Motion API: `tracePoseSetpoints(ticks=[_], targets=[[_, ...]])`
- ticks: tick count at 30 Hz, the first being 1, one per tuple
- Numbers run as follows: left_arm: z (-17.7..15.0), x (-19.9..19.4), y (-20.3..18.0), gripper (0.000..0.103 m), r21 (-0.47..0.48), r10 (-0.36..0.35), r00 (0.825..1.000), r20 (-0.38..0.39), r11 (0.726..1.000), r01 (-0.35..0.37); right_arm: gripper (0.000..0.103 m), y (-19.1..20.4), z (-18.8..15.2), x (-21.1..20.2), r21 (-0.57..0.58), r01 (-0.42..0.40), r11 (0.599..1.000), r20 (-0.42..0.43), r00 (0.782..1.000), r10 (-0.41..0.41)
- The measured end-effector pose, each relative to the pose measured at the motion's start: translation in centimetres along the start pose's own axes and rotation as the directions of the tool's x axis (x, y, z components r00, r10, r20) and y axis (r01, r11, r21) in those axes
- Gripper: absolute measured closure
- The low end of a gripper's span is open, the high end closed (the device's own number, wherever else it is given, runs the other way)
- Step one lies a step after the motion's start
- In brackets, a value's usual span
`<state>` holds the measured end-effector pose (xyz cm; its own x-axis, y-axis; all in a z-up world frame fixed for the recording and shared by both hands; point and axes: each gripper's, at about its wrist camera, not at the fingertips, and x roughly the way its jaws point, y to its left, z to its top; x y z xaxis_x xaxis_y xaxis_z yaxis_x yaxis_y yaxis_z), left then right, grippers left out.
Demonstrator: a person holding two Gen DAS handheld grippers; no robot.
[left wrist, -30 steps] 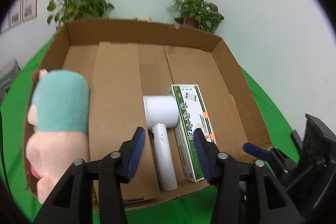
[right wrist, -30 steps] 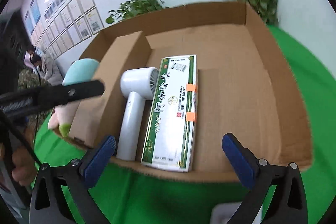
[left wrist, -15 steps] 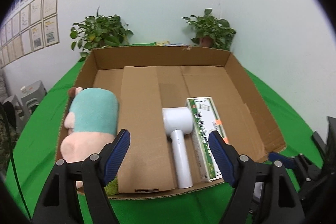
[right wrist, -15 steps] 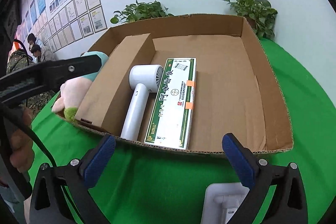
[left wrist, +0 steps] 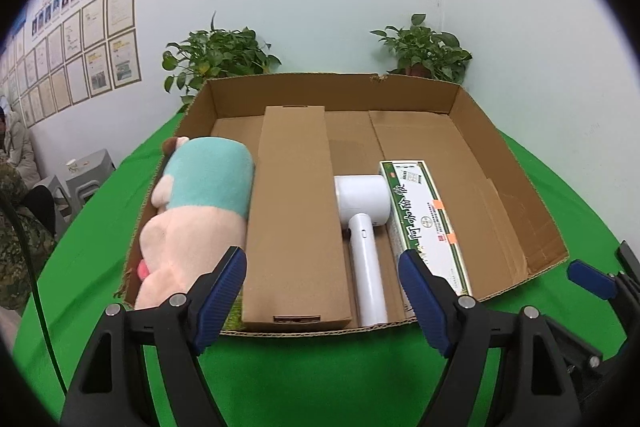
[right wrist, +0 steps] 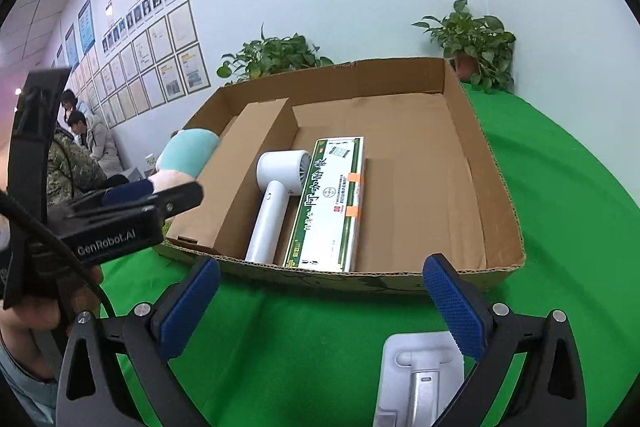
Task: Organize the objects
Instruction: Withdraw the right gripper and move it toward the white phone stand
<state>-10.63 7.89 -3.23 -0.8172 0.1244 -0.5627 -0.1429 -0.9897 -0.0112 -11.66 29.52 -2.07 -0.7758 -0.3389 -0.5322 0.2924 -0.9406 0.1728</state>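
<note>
Two claws, both empty. Your left gripper (left wrist: 322,291) has just been opening and now stands wide, nothing between the blue pads, hanging short of the near wall of the shallow brown cardboard tray (left wrist: 516,183). Your right gripper (right wrist: 320,301) is spread wide too, over the green cloth (right wrist: 560,195), with the white-and-grey plastic stand (right wrist: 420,379) lying just below it, apart from the pads.

In the tray, left to right: pink-and-teal plush toy (left wrist: 200,207) against the left wall, long plain brown carton (left wrist: 294,211), white handheld fan (left wrist: 364,223), green-and-white printed box (left wrist: 424,219) touching the fan's head.

Risks, as I judge them:
- The stand looks like the next pick. It lies flat, so the pads may skid off it.
- The tray's near wall is low and flimsy; clip it on the way in and the whole row shifts.
- The free space is all on the right, so swing wide of the printed box.

Hard to see: the stand is cut off at the frame edge, so its full shape is unknown. The plush's lower end is hidden behind your left claw.
</note>
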Motion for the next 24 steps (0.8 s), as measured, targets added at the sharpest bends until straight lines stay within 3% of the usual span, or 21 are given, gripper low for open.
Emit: tracePoseSetpoints(ticks=[2,3,6,7,9,11,12,13,14,15,24], targets=[[-0.1,-0.2,0.2,0.025,-0.007,0.003,1.0,0.011,1.0,-0.003,0.002,-0.4,-0.1,-0.3,0.019,0.008,1.0,-0.004,1.0,-0.007],[-0.1,-0.3,0.3,0.03,-0.013,0.001,1.0,0.017,1.0,-0.001,0.011,-0.8,-0.2,-0.4,0.032,0.007,0.999,-0.007,1.0,-0.007],[-0.1,-0.4,0.3,0.098,0.006,-0.032,0.999,0.039,0.999,0.032,0.053,-1.4,-0.6,-0.4,0.04,0.043,0.998,-0.039,0.998,-0.042],[-0.1,-0.5,0.2,0.098,0.008,-0.026,0.999,0.04,1.0,0.025,0.064,-1.4,-0.7,-0.3,0.034,0.06,0.998,-0.046,0.997,-0.058],[-0.1,-0.8,0.3,0.097,-0.003,-0.025,0.998,0.059,1.0,0.026,0.066,-1.7,-1.0,-0.3,0.033,0.072,0.997,-0.062,0.996,-0.069],[0.1,-0.8,0.6,0.084,-0.027,-0.037,0.998,0.053,0.999,0.038,0.065,-2.0,-1.3,-0.5,0.041,0.069,0.997,-0.064,0.996,-0.066],[0.2,-0.6,0.7,0.049,-0.04,-0.032,0.999,0.037,0.999,0.033,0.053,-2.3,-1.4,-0.7,0.051,0.061,0.997,-0.062,0.996,-0.058],[0.2,-0.5,0.8,0.017,-0.05,-0.027,0.999,0.037,0.998,0.029,0.022,-2.4,-1.5,-0.7,0.06,0.059,0.996,-0.061,0.997,-0.055],[0.1,-0.7,0.8,0.016,-0.061,-0.024,0.998,0.056,0.998,0.027,0.004,-2.7,-1.6,-0.8,0.076,0.053,0.996,-0.055,0.997,-0.048],[-0.1,-1.0,0.9,0.016,-0.069,-0.024,0.996,0.081,0.997,0.03,0.0,-3.2,-1.8,-1.0,0.108,0.043,0.993,-0.038,0.999,-0.039],[-0.4,-0.5,0.3,0.016,-0.042,-0.026,0.999,0.046,0.999,0.028,0.0,-4.2,-2.9,-0.6,0.129,0.034,0.991,-0.089,0.996,-0.023]])
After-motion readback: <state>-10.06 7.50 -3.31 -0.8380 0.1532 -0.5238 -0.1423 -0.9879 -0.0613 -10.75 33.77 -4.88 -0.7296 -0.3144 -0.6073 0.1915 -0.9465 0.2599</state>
